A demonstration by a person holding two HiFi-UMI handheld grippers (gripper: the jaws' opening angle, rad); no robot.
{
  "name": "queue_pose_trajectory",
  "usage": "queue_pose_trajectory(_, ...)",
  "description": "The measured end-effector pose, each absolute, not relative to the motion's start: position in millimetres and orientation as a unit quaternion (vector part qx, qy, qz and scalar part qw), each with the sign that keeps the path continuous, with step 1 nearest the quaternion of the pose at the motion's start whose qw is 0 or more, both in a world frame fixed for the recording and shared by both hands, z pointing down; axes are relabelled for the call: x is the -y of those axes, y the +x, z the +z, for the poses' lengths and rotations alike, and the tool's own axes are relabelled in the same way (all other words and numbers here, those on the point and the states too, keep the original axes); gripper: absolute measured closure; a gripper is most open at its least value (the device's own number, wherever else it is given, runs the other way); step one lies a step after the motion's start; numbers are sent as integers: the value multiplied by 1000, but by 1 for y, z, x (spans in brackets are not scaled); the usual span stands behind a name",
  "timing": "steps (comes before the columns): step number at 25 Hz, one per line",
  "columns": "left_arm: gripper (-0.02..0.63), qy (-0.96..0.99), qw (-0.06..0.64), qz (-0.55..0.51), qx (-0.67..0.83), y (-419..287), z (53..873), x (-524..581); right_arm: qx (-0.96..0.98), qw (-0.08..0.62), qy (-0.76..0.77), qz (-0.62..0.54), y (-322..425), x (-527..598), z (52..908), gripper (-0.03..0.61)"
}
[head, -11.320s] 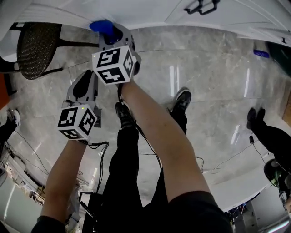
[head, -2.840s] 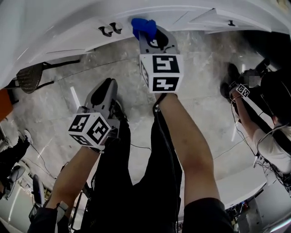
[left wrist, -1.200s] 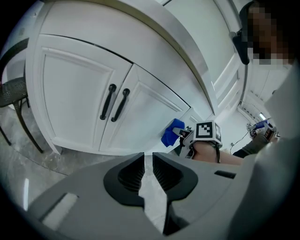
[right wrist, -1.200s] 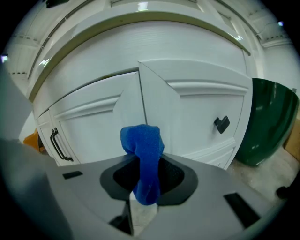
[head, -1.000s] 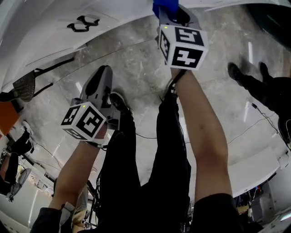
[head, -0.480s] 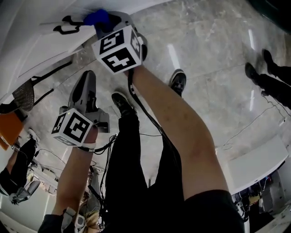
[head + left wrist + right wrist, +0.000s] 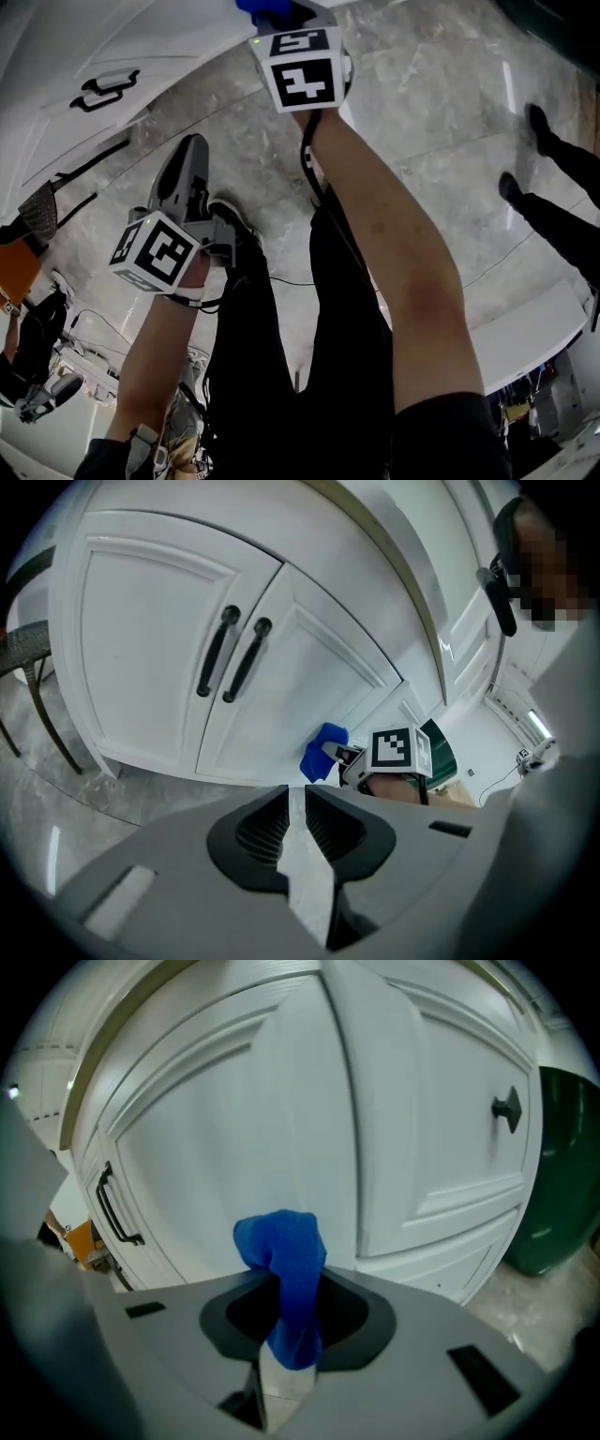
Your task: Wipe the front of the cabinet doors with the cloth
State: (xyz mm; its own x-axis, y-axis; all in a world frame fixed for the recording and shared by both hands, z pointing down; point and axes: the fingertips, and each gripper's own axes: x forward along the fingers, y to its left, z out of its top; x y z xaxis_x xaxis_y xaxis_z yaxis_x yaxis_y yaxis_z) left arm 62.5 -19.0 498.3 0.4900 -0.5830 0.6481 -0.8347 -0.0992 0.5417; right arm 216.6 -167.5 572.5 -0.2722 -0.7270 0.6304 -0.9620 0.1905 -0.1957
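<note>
The white cabinet doors (image 7: 141, 42) curve across the top of the head view, with a pair of black handles (image 7: 103, 84). My right gripper (image 7: 281, 11) is shut on the blue cloth (image 7: 265, 7) and holds it up against a door panel to the right of those handles. In the right gripper view the cloth (image 7: 281, 1260) bunches out between the jaws against the door (image 7: 234, 1119). My left gripper (image 7: 190, 150) hangs lower, away from the doors, shut and holding nothing. From the left gripper view (image 7: 295, 803) I see the handles (image 7: 230, 658) and the cloth (image 7: 323, 750).
A dark green bin (image 7: 562, 1176) stands to the right of the door with a black knob (image 7: 507, 1108). A black mesh chair (image 7: 42, 202) is at the left. Another person's feet (image 7: 534, 122) stand on the marble floor at the right. Cables lie on the floor.
My right gripper has carried the cloth to the right along the door, away from the black handles. The left gripper has stayed low and shut.
</note>
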Motion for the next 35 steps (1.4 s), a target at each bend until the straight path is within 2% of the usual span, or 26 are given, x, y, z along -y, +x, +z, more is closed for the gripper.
queue_pose_trajectory(5,557,732,460,147,480,78,502,14,761,212,558,255,235,165,568,491)
queue_pose_trajectory(10,557,731,461,149,481,78,510,14,715,210,616,256,289,170,570,491)
queue_pose_trajectory(13,557,733,461,148,479,70,506,12,701,205,634,256,292,164,564,491)
queue_pose_trajectory(16,557,740,457,146,471,56,501,8,705,198,630,260,259,150,564,491)
queue_pose_trajectory(20,557,740,451,155,474,17,508,0,746,197,563,296,152,125,592,491)
queue_pose_trajectory(23,557,739,436,165,485,-21,513,1,771,169,524,320,70,118,606,491)
queue_pose_trajectory(27,557,721,437,171,510,-60,526,-3,792,156,490,328,-3,119,620,491)
queue_pose_trajectory(31,557,717,436,177,514,-72,532,-5,804,169,474,317,-24,130,630,491)
queue_pose_trajectory(35,557,713,443,177,513,-63,540,-5,806,189,473,300,2,140,635,491)
